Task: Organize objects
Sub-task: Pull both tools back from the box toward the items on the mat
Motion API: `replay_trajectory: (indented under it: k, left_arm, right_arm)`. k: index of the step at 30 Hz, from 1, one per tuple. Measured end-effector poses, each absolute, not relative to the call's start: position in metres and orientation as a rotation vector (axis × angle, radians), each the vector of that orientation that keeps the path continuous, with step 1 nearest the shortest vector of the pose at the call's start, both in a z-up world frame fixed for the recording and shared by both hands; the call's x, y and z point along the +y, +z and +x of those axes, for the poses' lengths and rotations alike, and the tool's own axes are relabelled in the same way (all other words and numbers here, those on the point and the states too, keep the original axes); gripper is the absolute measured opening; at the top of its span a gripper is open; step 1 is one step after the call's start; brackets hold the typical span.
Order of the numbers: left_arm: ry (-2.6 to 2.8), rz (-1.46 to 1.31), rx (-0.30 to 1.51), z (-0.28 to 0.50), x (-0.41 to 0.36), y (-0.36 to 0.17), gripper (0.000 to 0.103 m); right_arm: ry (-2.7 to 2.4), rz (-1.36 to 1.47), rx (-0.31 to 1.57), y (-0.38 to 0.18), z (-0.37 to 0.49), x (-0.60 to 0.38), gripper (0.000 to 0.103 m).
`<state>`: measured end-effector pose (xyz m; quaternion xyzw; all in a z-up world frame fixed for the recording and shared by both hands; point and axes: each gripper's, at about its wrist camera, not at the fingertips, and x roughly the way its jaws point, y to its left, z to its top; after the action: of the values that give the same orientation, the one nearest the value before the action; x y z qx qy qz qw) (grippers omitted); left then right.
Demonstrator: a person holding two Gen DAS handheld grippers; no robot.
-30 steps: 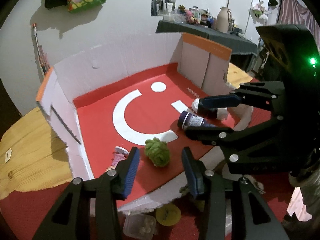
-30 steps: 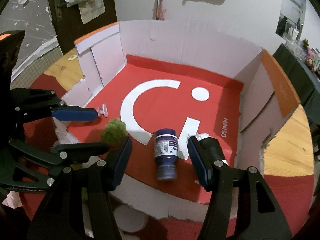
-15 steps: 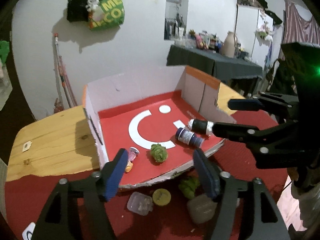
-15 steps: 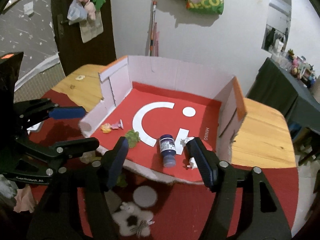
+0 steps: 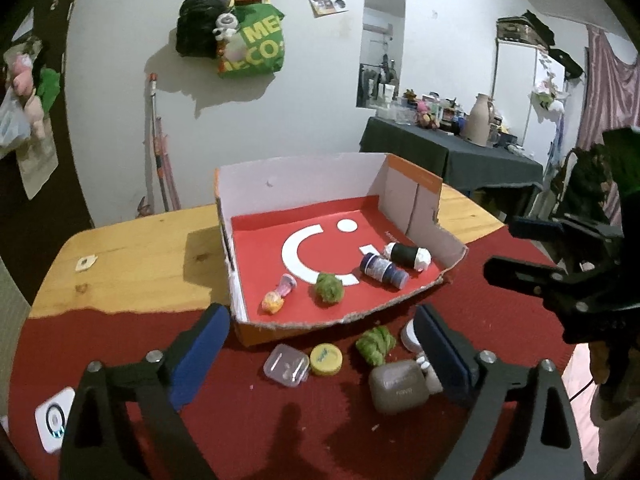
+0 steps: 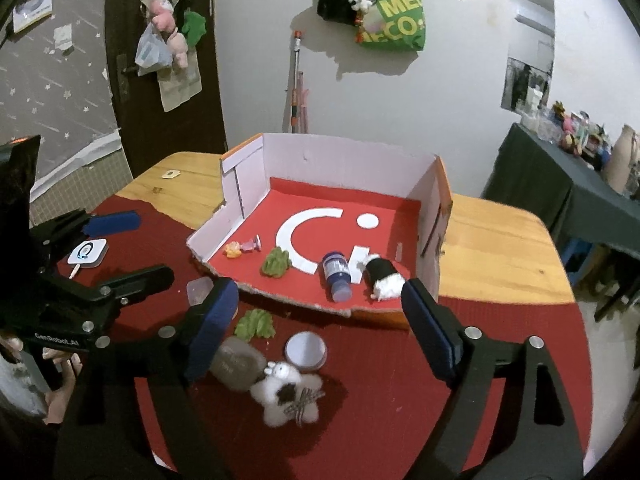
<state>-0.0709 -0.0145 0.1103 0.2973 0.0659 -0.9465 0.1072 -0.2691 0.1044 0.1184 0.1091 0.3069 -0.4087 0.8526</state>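
red cloth covers the near part of a wooden table, and on it sits an open cardboard box with a red floor, white walls and a torn front edge.

inside the box, from the left wrist view, lie four things: a small pink and yellow toy near the left wall, a green ball just right of it, a blue bottle on its side, and a black and white roll touching or just beside the bottle, near the right wall.

in front of the box, on the cloth, lie a clear case, a yellow lid just beside it, a green fuzzy clump, a grey pouch and a round white tin. a white plush lies near the pouch in the right wrist view. a white gadget sits on the cloth at far left.

the left gripper hangs above the cloth in front of the box, its blue pads spread wide, holding nothing. the right gripper hangs beside it, also above the loose things, fingers wide apart and empty. each gripper shows in the other's view, well apart from the box contents.
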Motion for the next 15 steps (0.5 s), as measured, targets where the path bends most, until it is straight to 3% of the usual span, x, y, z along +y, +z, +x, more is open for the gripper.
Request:
replay_trajectory:
  k: [15]
  left_arm:
    - [-2.688,0.951,0.352,-0.052,-0.012,0.062,0.103]
  right_arm:
    - [-0.863,0.345,0.678,0.061,-0.291,0.115,0.087]
